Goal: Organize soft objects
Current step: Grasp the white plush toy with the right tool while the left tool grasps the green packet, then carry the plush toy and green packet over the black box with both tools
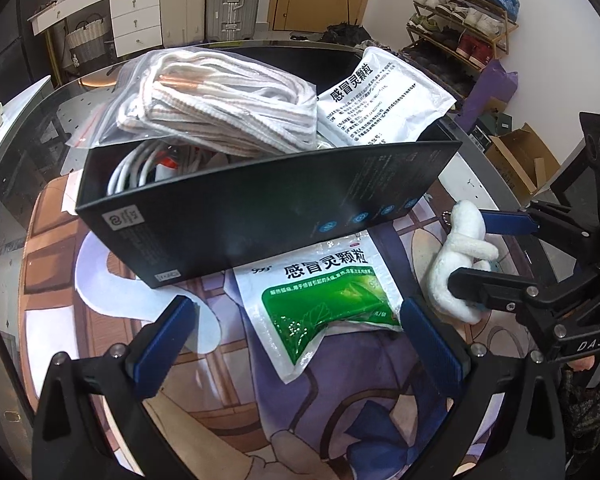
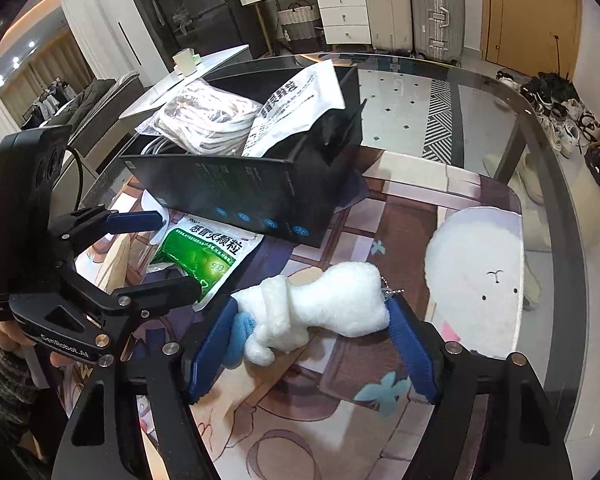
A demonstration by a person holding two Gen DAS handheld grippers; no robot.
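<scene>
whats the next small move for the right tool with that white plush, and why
Probably close the right tool onto the white plush toy. The toy lies on the mat between its blue pads, which look near its sides but not clearly pressing. The black box already holds other soft items, so a firm grip should come before lifting it there.

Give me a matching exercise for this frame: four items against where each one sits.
Items:
1. white plush toy
2. green medicine sachet
3. bagged white laces
4. white-backed sachet

Places:
A. flat on the mat in front of the black box
B. piled on top of the box, left side
C. between the right gripper's fingers
D. leaning out of the box's right end

Pairs: 1-C, 2-A, 3-B, 4-D
</scene>
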